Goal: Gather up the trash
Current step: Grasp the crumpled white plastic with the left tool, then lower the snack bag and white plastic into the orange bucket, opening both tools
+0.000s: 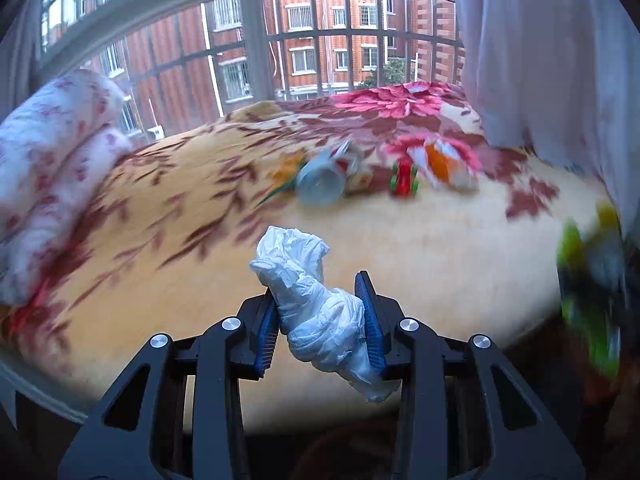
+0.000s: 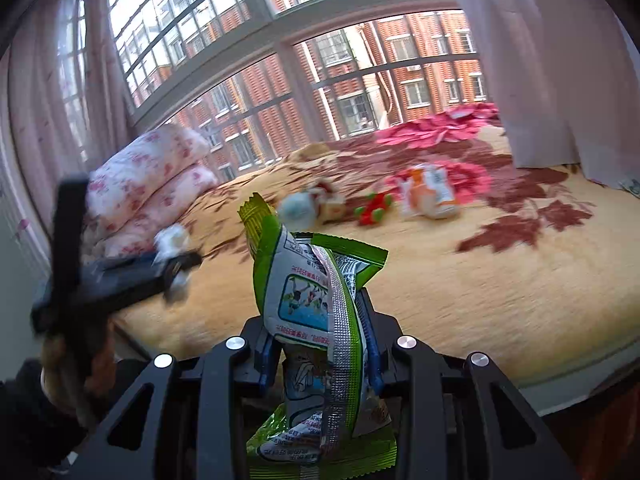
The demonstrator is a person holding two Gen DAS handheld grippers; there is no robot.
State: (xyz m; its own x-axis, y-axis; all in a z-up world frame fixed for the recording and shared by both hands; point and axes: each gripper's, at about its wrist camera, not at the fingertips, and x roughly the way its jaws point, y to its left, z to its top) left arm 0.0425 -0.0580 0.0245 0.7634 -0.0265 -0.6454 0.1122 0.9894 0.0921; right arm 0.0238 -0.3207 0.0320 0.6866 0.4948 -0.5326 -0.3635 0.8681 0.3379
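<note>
My left gripper (image 1: 320,300) is shut on a crumpled white tissue (image 1: 316,304) and holds it above the bed. My right gripper (image 2: 320,320) is shut on a green and white snack wrapper (image 2: 316,312); it shows blurred at the right edge of the left wrist view (image 1: 588,296). On the bed further off lie a white paper cup (image 1: 320,184) on its side, a small red and green item (image 1: 405,179) and an orange and white packet (image 1: 444,164). The same cup (image 2: 296,208), red item (image 2: 374,208) and packet (image 2: 432,192) show in the right wrist view.
The bed has a yellow floral blanket (image 1: 420,248). Folded pink-flowered quilts (image 1: 52,168) are stacked at its left end. A barred window (image 1: 320,40) runs behind the bed, and a pale curtain (image 1: 540,52) hangs at the right. The left gripper (image 2: 120,276) appears blurred at left.
</note>
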